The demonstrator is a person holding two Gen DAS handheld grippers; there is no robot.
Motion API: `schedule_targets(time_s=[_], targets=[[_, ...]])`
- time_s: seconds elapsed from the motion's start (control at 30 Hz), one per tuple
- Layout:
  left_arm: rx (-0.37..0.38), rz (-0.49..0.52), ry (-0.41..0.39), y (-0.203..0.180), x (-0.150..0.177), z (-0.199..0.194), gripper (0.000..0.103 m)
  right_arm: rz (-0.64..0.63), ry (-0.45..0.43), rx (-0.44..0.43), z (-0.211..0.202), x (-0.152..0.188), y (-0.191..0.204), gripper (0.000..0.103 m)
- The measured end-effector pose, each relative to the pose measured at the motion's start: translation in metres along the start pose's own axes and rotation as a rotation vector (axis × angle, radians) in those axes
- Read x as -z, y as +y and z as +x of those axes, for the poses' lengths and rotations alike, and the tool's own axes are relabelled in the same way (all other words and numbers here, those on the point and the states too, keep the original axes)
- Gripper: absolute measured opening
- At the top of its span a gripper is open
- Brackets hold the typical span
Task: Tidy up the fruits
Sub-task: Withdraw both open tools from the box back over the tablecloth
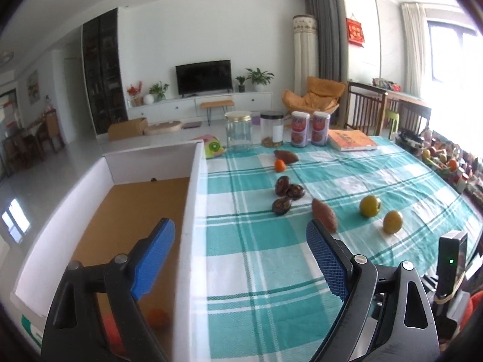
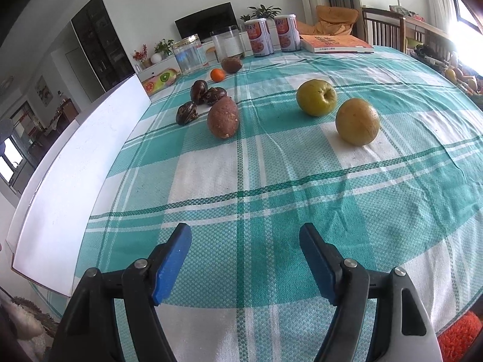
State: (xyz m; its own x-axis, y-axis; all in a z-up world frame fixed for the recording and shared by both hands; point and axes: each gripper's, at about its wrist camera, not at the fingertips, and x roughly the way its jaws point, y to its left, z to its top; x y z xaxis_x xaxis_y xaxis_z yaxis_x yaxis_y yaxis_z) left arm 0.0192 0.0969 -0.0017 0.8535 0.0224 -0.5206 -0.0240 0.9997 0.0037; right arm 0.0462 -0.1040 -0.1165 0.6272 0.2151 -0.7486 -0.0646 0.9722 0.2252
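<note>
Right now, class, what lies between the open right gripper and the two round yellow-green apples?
Only bare checked tablecloth, in the right wrist view, separates right gripper from yellow-green apples.

1. Orange fruit (image 1: 157,318) in box (image 1: 193,211): blurred, partly behind left gripper finger (image 1: 154,259).
2. Red-orange thing (image 2: 460,336) at btm-right edge, right view: cut off, can't ID.
3. Can (image 2: 259,38) labels: too small to read.

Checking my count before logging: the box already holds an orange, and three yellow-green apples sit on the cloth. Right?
Not quite: only two apples sit on the cloth, as the right wrist view shows. The orange in the box is correct, seen in the left wrist view.
</note>
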Motion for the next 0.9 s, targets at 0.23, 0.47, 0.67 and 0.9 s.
schedule_targets(time_s=[0.23, 0.47, 0.67, 0.9], targets=[[0.207, -0.003, 0.259, -0.057, 0.036, 0.069, 0.091, 0.120, -0.105, 0.097, -0.023, -0.002, -0.026, 0.084], [0.163, -0.044, 0.386, -0.062, 0.065, 0.138, 0.090, 0.216, -0.105, 0.130, -0.026, -0.003, -0.048, 0.084], [0.107, -0.010, 0.379, -0.058, 0.072, 0.150, 0.090, 0.174, -0.070, 0.156, -0.017, -0.003, -0.041, 0.084], [0.113, 0.006, 0.397, -0.054, 0.065, 0.159, 0.091, 0.168, -0.002, 0.163, -0.002, -0.001, -0.042, 0.084]])
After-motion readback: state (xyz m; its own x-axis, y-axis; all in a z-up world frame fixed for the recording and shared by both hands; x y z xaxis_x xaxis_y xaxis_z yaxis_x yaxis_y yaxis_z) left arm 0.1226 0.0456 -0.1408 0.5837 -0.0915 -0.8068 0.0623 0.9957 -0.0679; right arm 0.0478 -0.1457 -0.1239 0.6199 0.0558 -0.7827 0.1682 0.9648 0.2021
